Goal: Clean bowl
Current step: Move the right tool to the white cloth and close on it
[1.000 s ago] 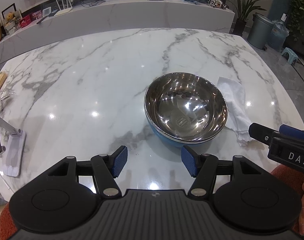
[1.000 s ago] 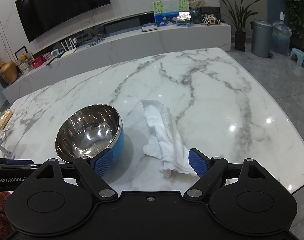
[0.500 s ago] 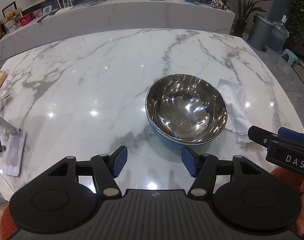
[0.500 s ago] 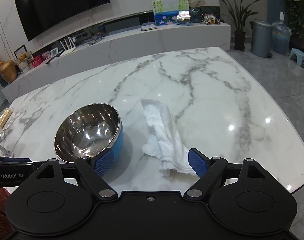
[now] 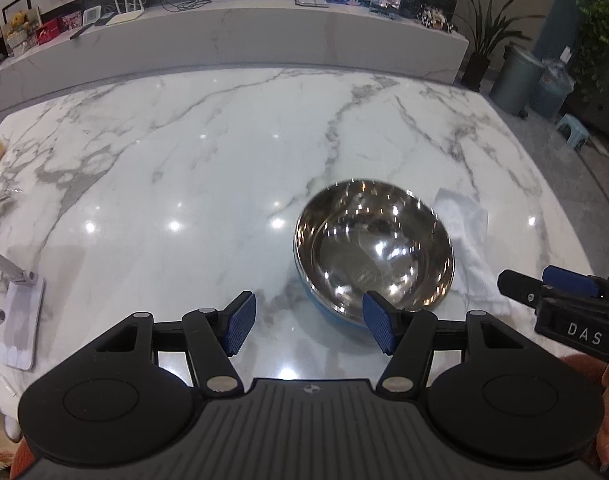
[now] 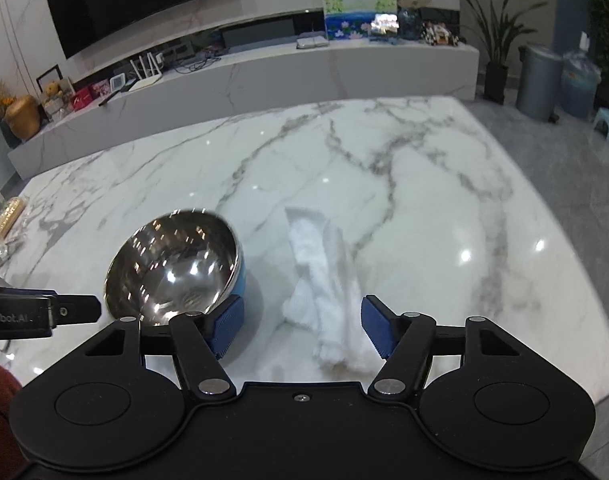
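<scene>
My right gripper (image 6: pixel 302 328), jaws just closing, stands open over the white cloth (image 6: pixel 328 280); left gripper (image 5: pixel 308 324) open, empty. Bowl (image 5: pixel 374 252) sits on the table (image 5: pixel 224 160) beside the cloth. Risk: pads pinch only a loose fold, cloth slips

The shiny round steel bowl with a blue outside (image 6: pixel 172 268) looks blurry, and beside it the near end of the crumpled white cloth (image 6: pixel 328 292) is blurry too.

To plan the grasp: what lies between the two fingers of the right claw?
In the right wrist view, the near end of the white cloth lies between the right claw fingers, untouched on the marble table.
</scene>
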